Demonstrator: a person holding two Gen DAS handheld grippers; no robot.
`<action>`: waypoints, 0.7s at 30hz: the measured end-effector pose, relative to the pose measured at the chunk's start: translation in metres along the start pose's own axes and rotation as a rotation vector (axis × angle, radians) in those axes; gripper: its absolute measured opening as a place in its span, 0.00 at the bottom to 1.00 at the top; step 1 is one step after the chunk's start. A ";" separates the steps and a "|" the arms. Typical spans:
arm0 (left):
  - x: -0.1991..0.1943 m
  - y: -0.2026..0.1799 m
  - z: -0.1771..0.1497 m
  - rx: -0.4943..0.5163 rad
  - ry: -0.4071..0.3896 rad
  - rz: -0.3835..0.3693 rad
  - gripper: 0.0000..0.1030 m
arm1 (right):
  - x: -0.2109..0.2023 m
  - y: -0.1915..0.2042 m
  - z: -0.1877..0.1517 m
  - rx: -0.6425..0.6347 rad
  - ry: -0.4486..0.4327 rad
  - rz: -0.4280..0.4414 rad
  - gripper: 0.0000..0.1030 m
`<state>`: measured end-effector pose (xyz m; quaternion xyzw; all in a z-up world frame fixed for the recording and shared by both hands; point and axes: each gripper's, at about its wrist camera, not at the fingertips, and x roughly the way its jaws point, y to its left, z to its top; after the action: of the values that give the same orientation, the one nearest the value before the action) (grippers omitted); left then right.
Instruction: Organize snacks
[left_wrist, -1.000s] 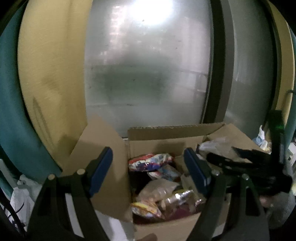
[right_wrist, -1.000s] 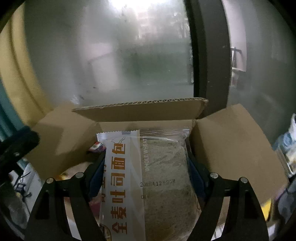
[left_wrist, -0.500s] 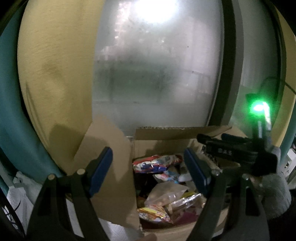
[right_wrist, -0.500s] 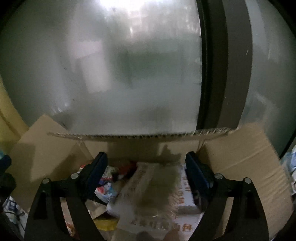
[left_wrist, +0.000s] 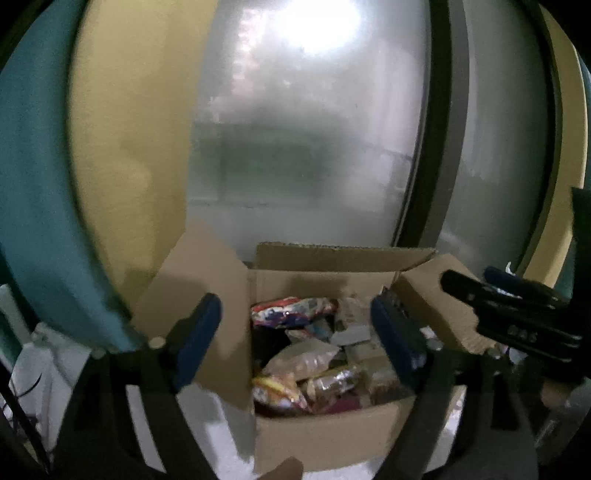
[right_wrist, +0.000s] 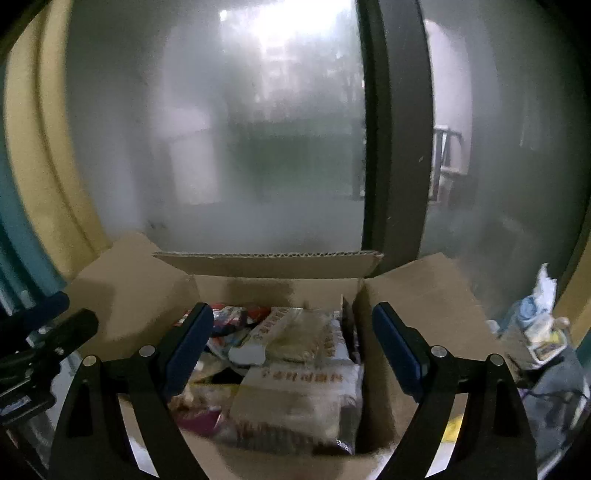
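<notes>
An open cardboard box (left_wrist: 325, 439) (right_wrist: 280, 271) holds several snack packets. A whole wheat bread packet (right_wrist: 299, 398) lies on top at the box's right side, with a similar white packet (right_wrist: 295, 332) behind it. A red and blue packet (left_wrist: 291, 312) lies at the back left. My left gripper (left_wrist: 303, 343) is open and empty in front of the box. My right gripper (right_wrist: 291, 347) is open and empty above the box; it also shows at the right of the left wrist view (left_wrist: 517, 317).
A frosted glass door (right_wrist: 258, 129) with a dark frame post (right_wrist: 395, 129) stands behind the box. A yellow wall (left_wrist: 129, 147) and teal curtain (left_wrist: 29, 184) are at the left. Bags and clutter (right_wrist: 535, 332) lie to the box's right.
My right gripper opened and let the bread packet drop into the box, then drew back. The left gripper stayed open and shifted slightly.
</notes>
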<state>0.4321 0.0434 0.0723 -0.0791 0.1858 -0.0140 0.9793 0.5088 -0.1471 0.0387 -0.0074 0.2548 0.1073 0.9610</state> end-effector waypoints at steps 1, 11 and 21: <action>-0.008 -0.001 -0.002 -0.009 -0.010 0.001 0.86 | -0.014 0.001 -0.003 -0.009 -0.019 -0.005 0.87; -0.093 -0.021 -0.019 -0.027 -0.120 0.109 0.87 | -0.103 0.021 -0.026 -0.061 -0.114 0.040 0.87; -0.148 -0.084 -0.011 0.103 -0.160 0.160 0.87 | -0.174 0.014 -0.014 -0.050 -0.165 0.031 0.87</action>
<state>0.2900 -0.0332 0.1292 -0.0147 0.1118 0.0611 0.9917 0.3513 -0.1695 0.1125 -0.0187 0.1719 0.1289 0.9765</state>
